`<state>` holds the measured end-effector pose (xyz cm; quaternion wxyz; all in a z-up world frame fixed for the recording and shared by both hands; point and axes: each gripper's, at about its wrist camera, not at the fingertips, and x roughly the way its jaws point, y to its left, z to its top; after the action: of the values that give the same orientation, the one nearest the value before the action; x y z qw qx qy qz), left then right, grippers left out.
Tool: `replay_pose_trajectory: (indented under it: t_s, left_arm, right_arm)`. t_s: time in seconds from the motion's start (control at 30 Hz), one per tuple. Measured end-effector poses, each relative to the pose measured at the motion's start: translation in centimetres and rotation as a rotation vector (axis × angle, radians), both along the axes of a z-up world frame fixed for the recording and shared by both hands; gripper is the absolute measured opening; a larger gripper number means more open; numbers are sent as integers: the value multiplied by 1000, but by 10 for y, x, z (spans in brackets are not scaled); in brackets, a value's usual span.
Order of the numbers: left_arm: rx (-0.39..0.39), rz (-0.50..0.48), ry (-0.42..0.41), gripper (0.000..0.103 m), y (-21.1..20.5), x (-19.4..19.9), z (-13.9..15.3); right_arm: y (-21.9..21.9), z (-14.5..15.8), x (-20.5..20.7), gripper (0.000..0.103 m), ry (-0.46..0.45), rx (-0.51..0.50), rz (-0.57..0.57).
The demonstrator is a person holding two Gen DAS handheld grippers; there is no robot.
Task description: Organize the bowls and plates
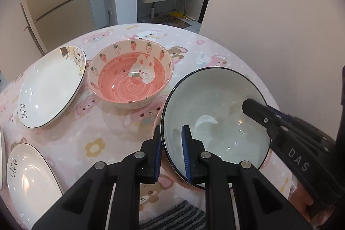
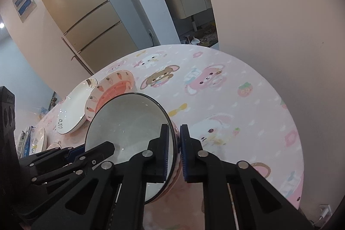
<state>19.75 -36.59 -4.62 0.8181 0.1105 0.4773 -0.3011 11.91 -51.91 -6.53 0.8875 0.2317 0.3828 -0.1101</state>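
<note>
Left gripper (image 1: 171, 154) jaws pinch the near rim of the white black-rimmed bowl (image 1: 215, 113), one pad inside, one outside. Right gripper (image 2: 174, 154) clamps the opposite rim the same way, jaws narrow. Bowl sits tilted, low over the worktop (image 1: 194, 40); can't tell if it touches. Strawberry rabbit bowl (image 1: 131, 77) stands apart just beyond it, "life" plate (image 1: 49, 89) beside that, a second "life" plate (image 1: 28, 178) nearer. Nothing stacked yet, so I'd judge the task barely started: bowls to nest, plates to pile.
</note>
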Motion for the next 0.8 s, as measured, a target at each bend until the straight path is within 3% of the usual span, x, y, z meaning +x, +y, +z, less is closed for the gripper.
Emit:
replay_pose_trajectory:
  t_s: [0.07,0.23,0.53,0.8]
  left_arm:
    - [15,20,-52,12,0,-5,1]
    - [78,15,-155,9,-2,-13,7]
    - [112,-17,-95,10,0,-2,2]
    - [143,-42,-129,12,-8,-6,-8]
  right_arm:
    - [5,1,1,10,6,-35,-3]
    - [3,-1,3,9,15,1,23]
    - [17,3,8,9,43,-60,24]
    - [22,4,6,9,50,-159,-8]
